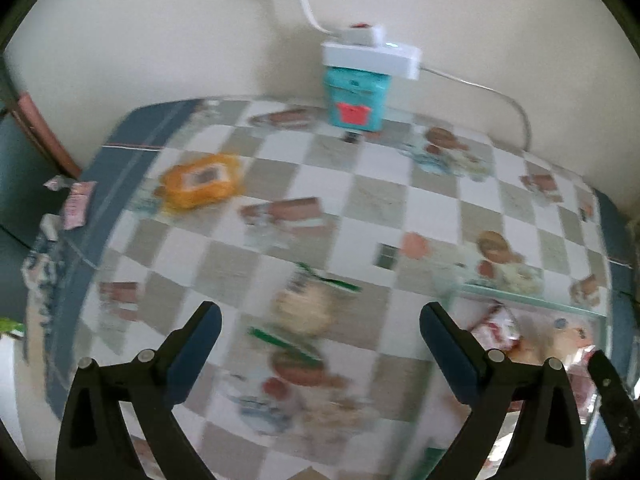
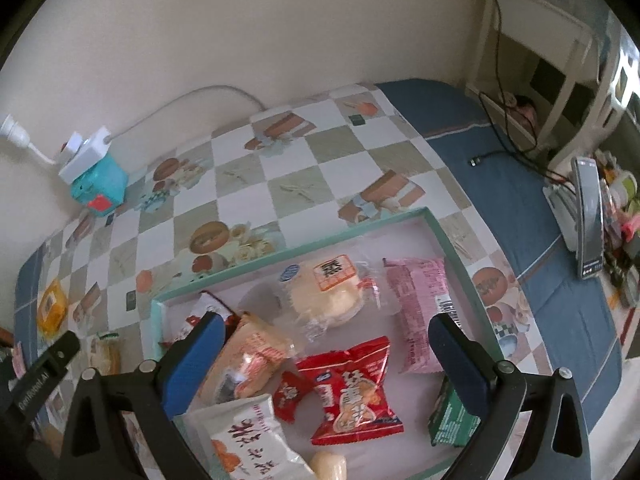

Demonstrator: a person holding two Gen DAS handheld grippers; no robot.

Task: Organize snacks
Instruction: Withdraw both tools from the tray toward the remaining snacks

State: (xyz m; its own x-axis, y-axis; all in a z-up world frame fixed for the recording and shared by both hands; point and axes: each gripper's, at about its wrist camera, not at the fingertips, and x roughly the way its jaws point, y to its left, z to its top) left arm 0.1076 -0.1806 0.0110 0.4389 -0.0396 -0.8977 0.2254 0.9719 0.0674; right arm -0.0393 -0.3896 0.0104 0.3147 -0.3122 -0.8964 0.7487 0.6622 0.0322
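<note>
I have both sets of jaws spread wide with nothing held in either. Through the right wrist view, my right gripper [image 2: 324,344] hangs over the shallow green-rimmed tray [image 2: 296,246], and between its blue pads lie a red snack packet [image 2: 352,392] and a small red sachet [image 2: 290,394], both flat on the tray floor and untouched. Just beyond them sits a clear-wrapped bun [image 2: 328,294]; a pink packet [image 2: 420,312] lies beside the right pad, a green packet [image 2: 452,420] partly under that finger, an orange-and-white packet [image 2: 252,356] against the left pad, and a white bag with large characters [image 2: 252,440] at the near edge. Through the left wrist view, which is smeared by motion, my left gripper [image 1: 320,332] is above the checked surface [image 1: 360,200], outside the tray, with a pale round snack in a green-edged wrapper [image 1: 304,308] lying loose between its jaws, not touched by either pad. An orange packet [image 1: 200,184] lies well away toward the far left. A teal box [image 1: 356,100] carrying a white power strip [image 1: 372,56] stands at the wall, clear of both grippers. A phone on a stand [image 2: 588,216] is off to the right on the blue border.
</note>
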